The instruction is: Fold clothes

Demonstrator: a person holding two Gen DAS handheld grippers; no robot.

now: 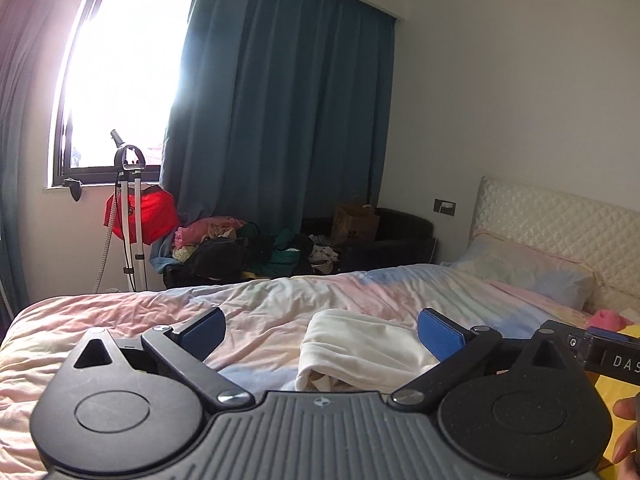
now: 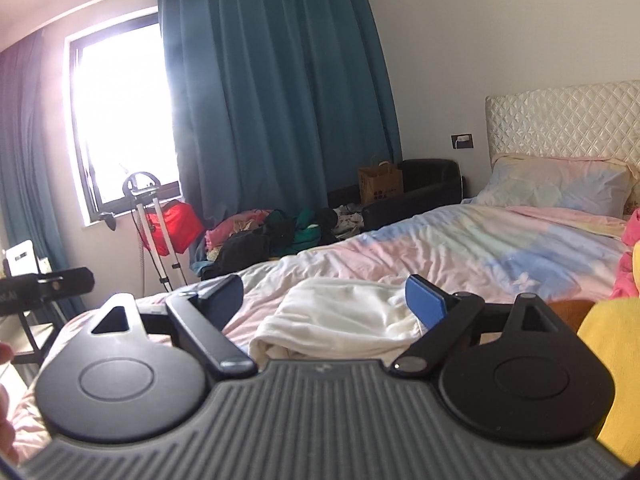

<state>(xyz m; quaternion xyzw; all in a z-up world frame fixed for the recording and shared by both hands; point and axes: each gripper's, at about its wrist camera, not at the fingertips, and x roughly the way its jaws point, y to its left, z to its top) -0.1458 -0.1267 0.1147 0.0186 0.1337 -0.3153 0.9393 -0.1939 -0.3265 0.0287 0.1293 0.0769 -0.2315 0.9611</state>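
A folded white garment (image 1: 360, 350) lies on the pastel bedspread (image 1: 280, 304), just in front of both grippers; it also shows in the right wrist view (image 2: 340, 316). My left gripper (image 1: 320, 330) is open and empty, its blue pads wide apart above the near end of the garment. My right gripper (image 2: 324, 300) is open and empty too, held over the same garment. The right gripper's body (image 1: 608, 354) shows at the right edge of the left wrist view. The left gripper's body (image 2: 44, 282) shows at the left edge of the right wrist view.
A pillow (image 2: 560, 184) and a quilted headboard (image 2: 560, 120) are at the right. Yellow (image 2: 612, 372) and pink (image 2: 630, 248) clothes lie at the bed's right edge. A clothes pile (image 1: 248, 248), a garment steamer (image 1: 130, 216), a paper bag (image 1: 354, 224) and blue curtains (image 1: 280, 120) stand beyond the bed.
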